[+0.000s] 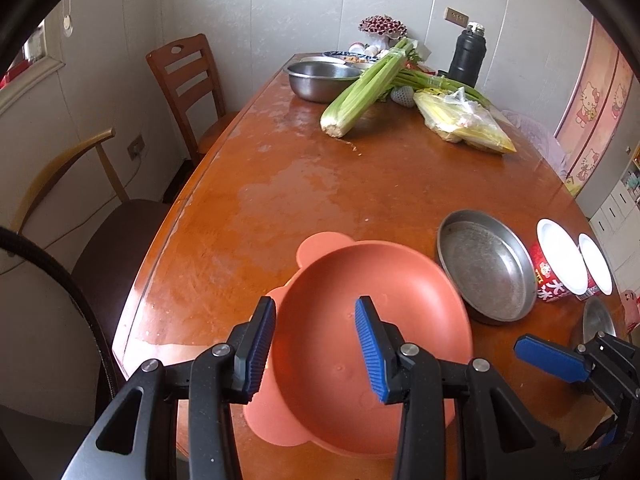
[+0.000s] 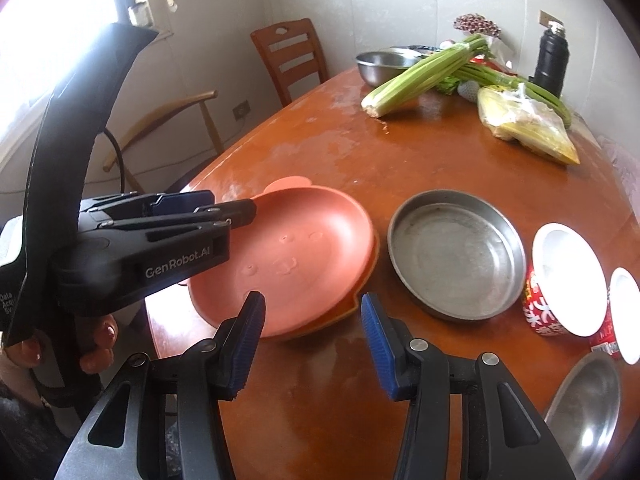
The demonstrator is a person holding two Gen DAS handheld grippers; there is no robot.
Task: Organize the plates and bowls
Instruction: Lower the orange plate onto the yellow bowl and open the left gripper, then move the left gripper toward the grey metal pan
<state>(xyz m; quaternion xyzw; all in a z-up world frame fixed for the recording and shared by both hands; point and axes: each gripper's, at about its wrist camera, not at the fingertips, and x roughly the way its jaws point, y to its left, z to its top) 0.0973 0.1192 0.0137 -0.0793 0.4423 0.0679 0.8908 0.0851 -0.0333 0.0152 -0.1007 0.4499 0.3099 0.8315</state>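
Nothing stacked yet; both grippers, left (image 1: pixel 316 350) and right (image 2: pixel 312 344), gape empty over the pink plate (image 2: pixel 288 256) near the table's (image 2: pixel 400 152) near edge, metal pan (image 2: pixel 456 256) just beside

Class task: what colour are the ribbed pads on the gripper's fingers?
Blue, on black fingers; the pads show best in the left wrist view.

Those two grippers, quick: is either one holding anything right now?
Left gripper: open, its fingers straddle the rim of the pink bear plate, not clamped.
Right gripper: open, holding nothing.
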